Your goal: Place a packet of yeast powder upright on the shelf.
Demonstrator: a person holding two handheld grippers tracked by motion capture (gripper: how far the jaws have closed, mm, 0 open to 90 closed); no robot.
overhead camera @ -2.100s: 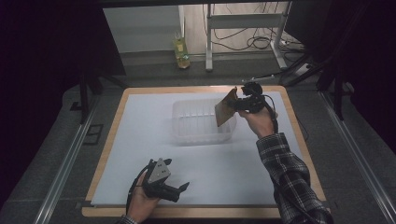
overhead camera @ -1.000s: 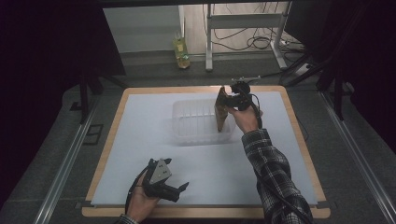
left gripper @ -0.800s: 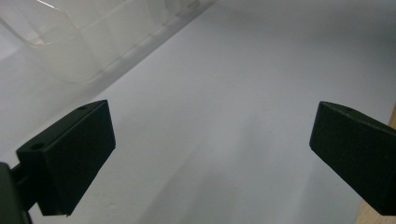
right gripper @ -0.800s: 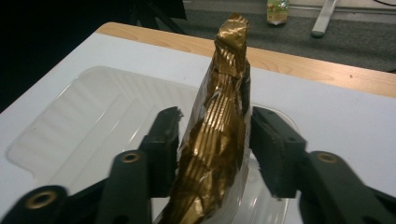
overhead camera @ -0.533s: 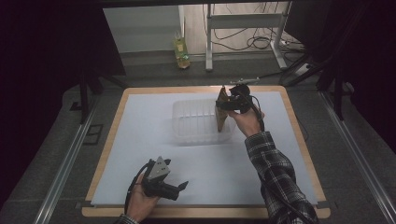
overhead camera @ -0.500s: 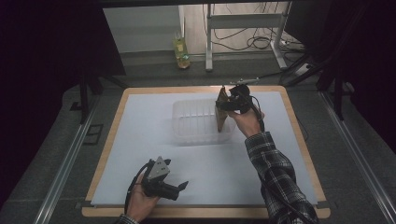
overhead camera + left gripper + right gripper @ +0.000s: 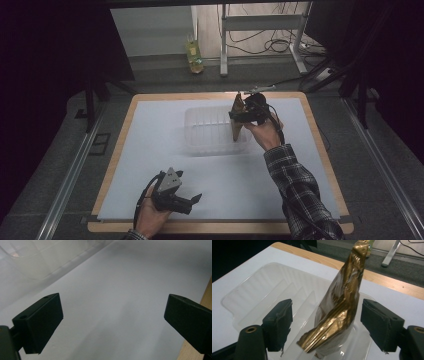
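The right gripper hangs over the right end of the clear plastic tray, toward the far right part of the table. Its jaws have just been opening and now stand spread to either side of the gold foil packet, with a visible gap between each pad and the foil, so the packet is between them but no longer pinched.

The packet stands nearly upright, its long axis running from the tray floor up to a crumpled tip that leans slightly toward the table's far edge. Its lower end rests inside the tray, against the right-hand wall, and it lies directly ahead of the right gripper's jaws. The right hand is much the nearer one; a clean retreat probably means backing straight off along the jaws' line so neither pad tips the packet.

The left gripper rests near the table's front edge, well apart from the tray, jaws wide and with nothing between them.

The tray is ribbed and see-through; the packet is all that can be made out in it.
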